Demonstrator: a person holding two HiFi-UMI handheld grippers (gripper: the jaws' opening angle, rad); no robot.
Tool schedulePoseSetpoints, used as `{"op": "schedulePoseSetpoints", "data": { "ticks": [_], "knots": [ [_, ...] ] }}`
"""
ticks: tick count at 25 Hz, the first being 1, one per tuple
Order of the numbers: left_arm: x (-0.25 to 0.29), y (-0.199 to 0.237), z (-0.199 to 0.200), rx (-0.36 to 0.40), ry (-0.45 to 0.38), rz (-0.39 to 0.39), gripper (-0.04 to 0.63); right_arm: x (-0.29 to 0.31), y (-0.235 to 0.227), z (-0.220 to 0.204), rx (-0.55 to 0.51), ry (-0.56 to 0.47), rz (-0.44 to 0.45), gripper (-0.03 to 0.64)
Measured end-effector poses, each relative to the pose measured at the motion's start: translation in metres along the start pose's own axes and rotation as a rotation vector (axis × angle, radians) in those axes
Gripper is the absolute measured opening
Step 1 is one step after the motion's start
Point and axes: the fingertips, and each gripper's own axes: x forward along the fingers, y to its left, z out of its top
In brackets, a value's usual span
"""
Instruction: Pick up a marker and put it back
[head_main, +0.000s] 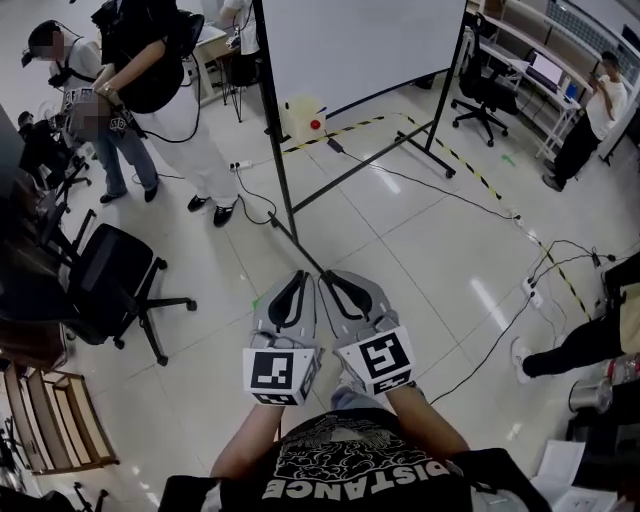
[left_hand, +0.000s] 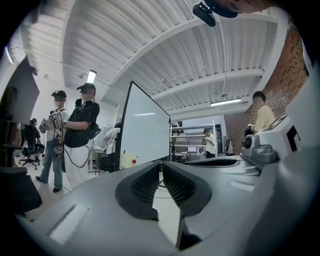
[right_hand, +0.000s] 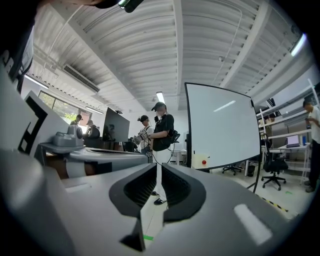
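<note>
A pale tiled floor (head_main: 420, 250) runs out to a rolling whiteboard (head_main: 350, 40) at the far side, with people standing at the far left. The left gripper (head_main: 298, 276) and right gripper (head_main: 326, 278) sit side by side close to the person's chest, both with jaws pressed together on nothing. No marker shows in any view; it probably lies by the whiteboard, so walk closer and open one gripper before reaching

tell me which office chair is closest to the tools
The black chair at the left, close by the left tool; the chair beyond the whiteboard is much farther.
</note>
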Motion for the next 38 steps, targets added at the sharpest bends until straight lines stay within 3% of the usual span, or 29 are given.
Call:
{"op": "schedulePoseSetpoints", "data": {
  "ticks": [10, 23, 31, 38],
  "knots": [
    [0.089, 0.010, 0.003, 0.025, 0.027, 0.050, 0.014, 0.051, -0.074, 0.005, 0.025, -0.020, 0.062, 0.003],
    [0.150, 0.022, -0.004, 0.039, 0.044, 0.084, 0.014, 0.090, -0.127, 0.000, 0.036, -0.029, 0.088, 0.003],
    [0.196, 0.058, -0.006, 0.020, 0.029, 0.089, 0.014, 0.141, -0.152, 0.000, 0.018, -0.020, 0.089, 0.003],
    [0.249, 0.115, -0.004, -0.001, 0.032, 0.081, 0.014, 0.213, -0.171, 0.000, 0.020, 0.000, 0.077, 0.003]
  ]
}}
